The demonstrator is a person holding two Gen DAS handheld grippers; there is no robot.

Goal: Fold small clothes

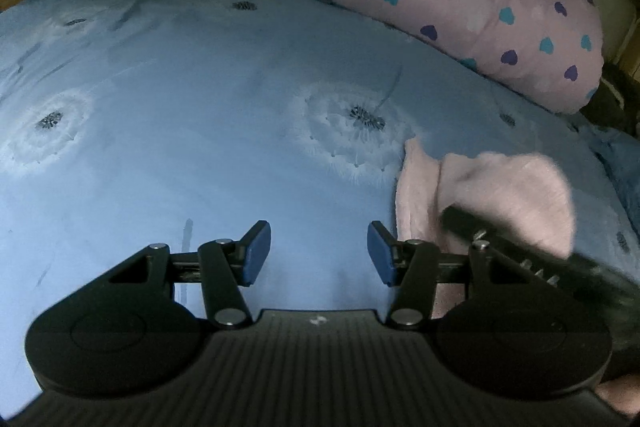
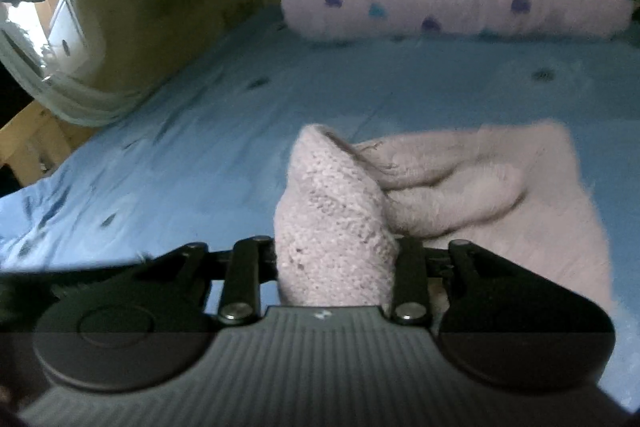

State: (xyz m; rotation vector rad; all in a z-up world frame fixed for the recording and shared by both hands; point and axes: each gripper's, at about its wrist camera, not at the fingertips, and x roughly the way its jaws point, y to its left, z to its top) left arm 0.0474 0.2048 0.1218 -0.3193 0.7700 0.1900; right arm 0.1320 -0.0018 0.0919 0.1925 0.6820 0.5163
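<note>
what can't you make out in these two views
- Right gripper pads: right wrist view, hidden by the pink knit bunched between them.
- What kind of garment the knit is: part cut off by the left wrist view's right edge, part blurred.
- Right gripper's tips in the left wrist view: motion blur.

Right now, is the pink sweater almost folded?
Partly. The sweater lies bunched on the blue sheet, with one part already laid over itself. The right hand-held gripper has a knit end between its jaws, mid-fold. The left hand-held gripper is open and empty. Laying that end down and smoothing are left.
</note>
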